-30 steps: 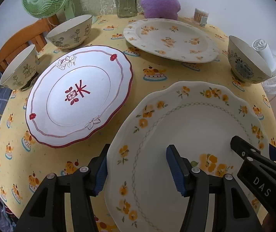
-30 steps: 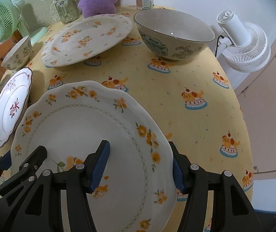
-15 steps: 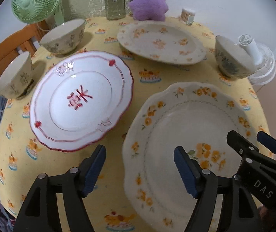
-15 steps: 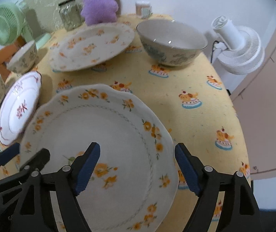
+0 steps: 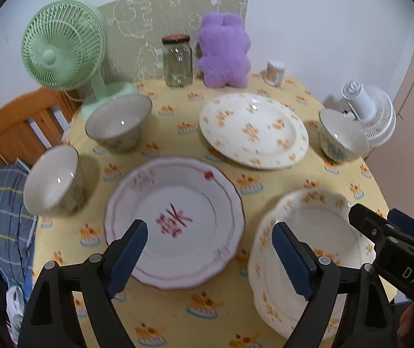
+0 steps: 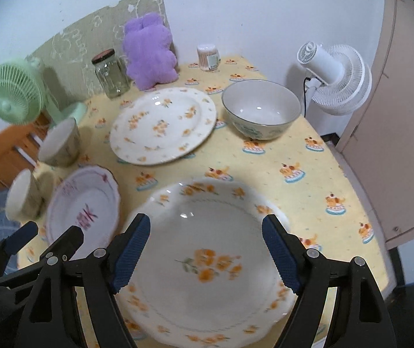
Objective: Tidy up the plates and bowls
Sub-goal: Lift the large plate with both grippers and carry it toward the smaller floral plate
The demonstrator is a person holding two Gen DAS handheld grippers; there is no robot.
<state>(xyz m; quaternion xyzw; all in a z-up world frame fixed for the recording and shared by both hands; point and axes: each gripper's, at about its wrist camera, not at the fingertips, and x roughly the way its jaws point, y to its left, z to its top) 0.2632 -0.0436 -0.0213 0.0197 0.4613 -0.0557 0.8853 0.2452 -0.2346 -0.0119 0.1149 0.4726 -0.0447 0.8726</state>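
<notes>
A scalloped orange-flower plate (image 6: 207,261) lies flat on the yellow tablecloth at the near edge, free of both grippers. My right gripper (image 6: 207,250) hovers open above it with nothing between its pads. My left gripper (image 5: 209,253) hangs over the gap between this plate (image 5: 308,249) and the red-rimmed plate (image 5: 175,220), its jaws still opening and empty. A second orange-flower plate (image 5: 253,130) sits farther back. Two bowls (image 5: 119,124) (image 5: 53,182) stand at the left. A third bowl (image 6: 260,110) stands at the right.
A green fan (image 5: 61,49), a glass jar (image 5: 177,61), a purple plush toy (image 5: 224,52) and a toothpick pot (image 5: 275,72) line the back edge. A white fan (image 6: 334,78) stands off the table's right side, and a wooden chair (image 5: 18,127) is at the left.
Both grippers had the scalloped plate's rim between their jaws. Both have since widened, risen and pulled back, leaving the plate on the table.
</notes>
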